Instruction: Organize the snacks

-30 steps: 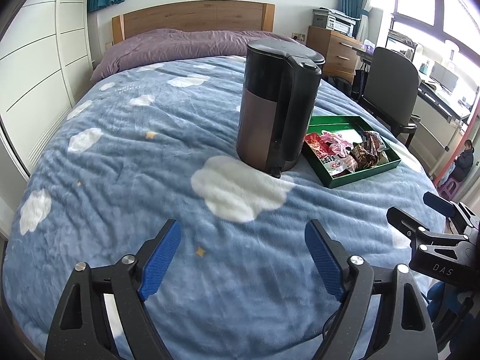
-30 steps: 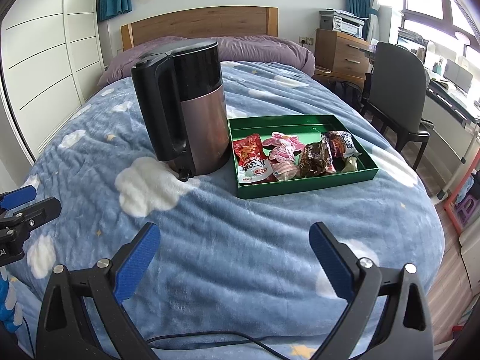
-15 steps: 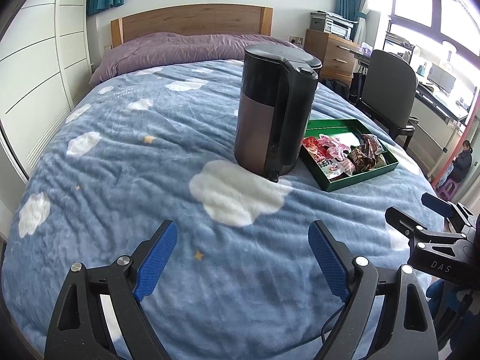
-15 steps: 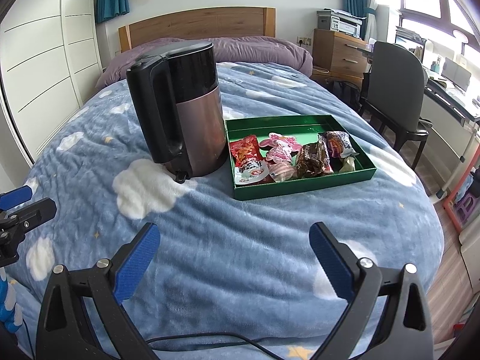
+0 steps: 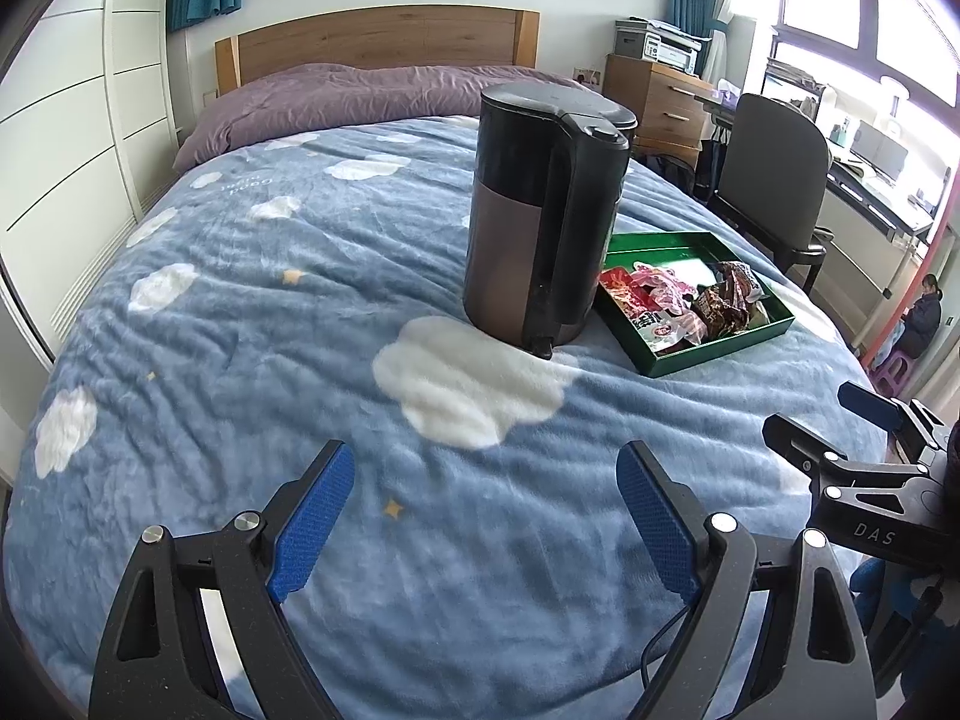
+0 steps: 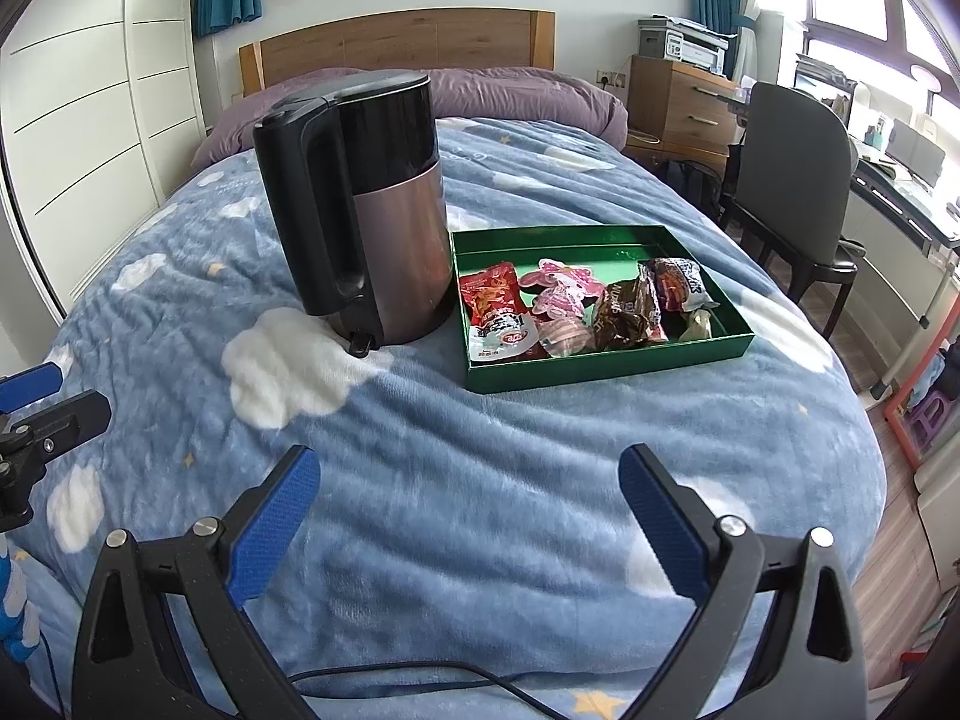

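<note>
A green tray [image 6: 606,369] lies on the blue cloud-print bed and also shows in the left wrist view [image 5: 720,354]. It holds several snack packets: a red one [image 6: 495,312], pink ones [image 6: 561,294] and brown ones [image 6: 630,312]. My left gripper [image 5: 485,516] is open and empty above the near bed edge. My right gripper [image 6: 469,516] is open and empty too, well short of the tray. Each gripper shows at the edge of the other's view.
A tall black and bronze kettle [image 6: 366,204] stands right beside the tray's left side, seen also in the left wrist view [image 5: 543,216]. A black cable [image 6: 420,675] lies under my right gripper. A chair [image 6: 792,180] and desk stand right of the bed.
Both grippers have drawn back a little and tilted; the kettle and tray sit slightly farther off. Nothing was grasped or moved.
</note>
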Tool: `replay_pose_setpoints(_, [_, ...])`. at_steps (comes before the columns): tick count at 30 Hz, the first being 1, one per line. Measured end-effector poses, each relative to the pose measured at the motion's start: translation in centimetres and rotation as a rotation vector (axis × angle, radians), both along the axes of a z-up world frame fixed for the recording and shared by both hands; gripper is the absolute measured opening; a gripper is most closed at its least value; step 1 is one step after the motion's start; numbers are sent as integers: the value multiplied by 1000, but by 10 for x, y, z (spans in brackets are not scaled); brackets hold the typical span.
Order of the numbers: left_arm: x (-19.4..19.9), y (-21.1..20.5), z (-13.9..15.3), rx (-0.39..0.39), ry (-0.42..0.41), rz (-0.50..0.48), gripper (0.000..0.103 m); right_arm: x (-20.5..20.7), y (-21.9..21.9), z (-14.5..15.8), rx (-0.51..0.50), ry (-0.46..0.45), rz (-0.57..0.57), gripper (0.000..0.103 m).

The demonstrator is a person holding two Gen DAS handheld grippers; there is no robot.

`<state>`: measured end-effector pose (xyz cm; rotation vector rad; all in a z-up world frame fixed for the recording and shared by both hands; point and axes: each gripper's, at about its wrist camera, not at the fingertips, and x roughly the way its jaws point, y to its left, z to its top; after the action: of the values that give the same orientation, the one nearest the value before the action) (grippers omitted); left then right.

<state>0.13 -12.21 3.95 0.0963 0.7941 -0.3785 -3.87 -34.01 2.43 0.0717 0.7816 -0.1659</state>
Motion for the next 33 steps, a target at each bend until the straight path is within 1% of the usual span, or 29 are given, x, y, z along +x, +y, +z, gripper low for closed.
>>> replay_pose_setpoints(11, [0, -1, 0, 2, 2, -2, 86, 0, -1, -2, 0, 2, -3, 103])
replay_pose_setpoints(19, [3, 6, -2, 13, 1, 20, 86, -4, -9, -3, -1, 0, -16, 103])
replay_pose_setpoints(26, [7, 14, -1, 25, 1, 44, 86, -8, -21, -2, -12, 5, -42, 103])
replay_pose_setpoints(33, [8, 15, -1, 40, -12, 58, 86, -9, -27, -2, -44, 8, -54, 103])
